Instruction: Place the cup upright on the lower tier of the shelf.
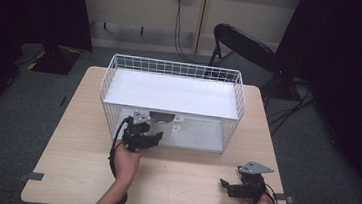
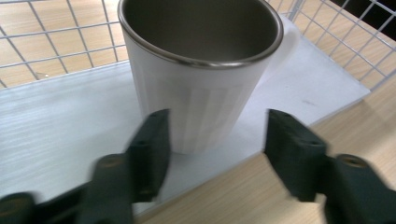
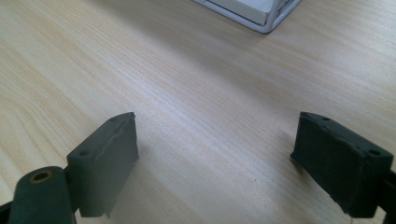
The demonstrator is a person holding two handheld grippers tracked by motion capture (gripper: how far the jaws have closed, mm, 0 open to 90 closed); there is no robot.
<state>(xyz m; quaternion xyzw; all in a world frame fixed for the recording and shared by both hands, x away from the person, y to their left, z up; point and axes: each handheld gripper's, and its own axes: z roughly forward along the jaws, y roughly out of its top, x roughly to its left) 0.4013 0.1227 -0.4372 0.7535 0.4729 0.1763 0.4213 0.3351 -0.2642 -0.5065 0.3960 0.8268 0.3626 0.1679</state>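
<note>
Left gripper (image 2: 212,140) is seen with its jaws spread apart, one on each side of the cup (image 2: 201,79), and the cup is not squeezed by them. A gap is seen between the right jaw and the cup wall; the left jaw is very close, maybe just touching. No earlier picture is given, so only this can be told.

The cup is stood upright on the white lower shelf (image 2: 56,135) of the wire basket (image 1: 174,69), near its front edge and toward the left side. Nothing is seen inside the cup. The upper shelf (image 1: 172,93) of the basket is bare.

The cup is thought to be stiff and fairly light, with a metal rim and a smooth white wall. It could be slippery, so it is best gripped around the middle of the wall, not at the rim. It could be tipped over if bumped.

Right gripper (image 3: 215,158) is held wide apart over the wooden table (image 3: 187,93), near the right front corner, and nothing is gripped by it
</note>
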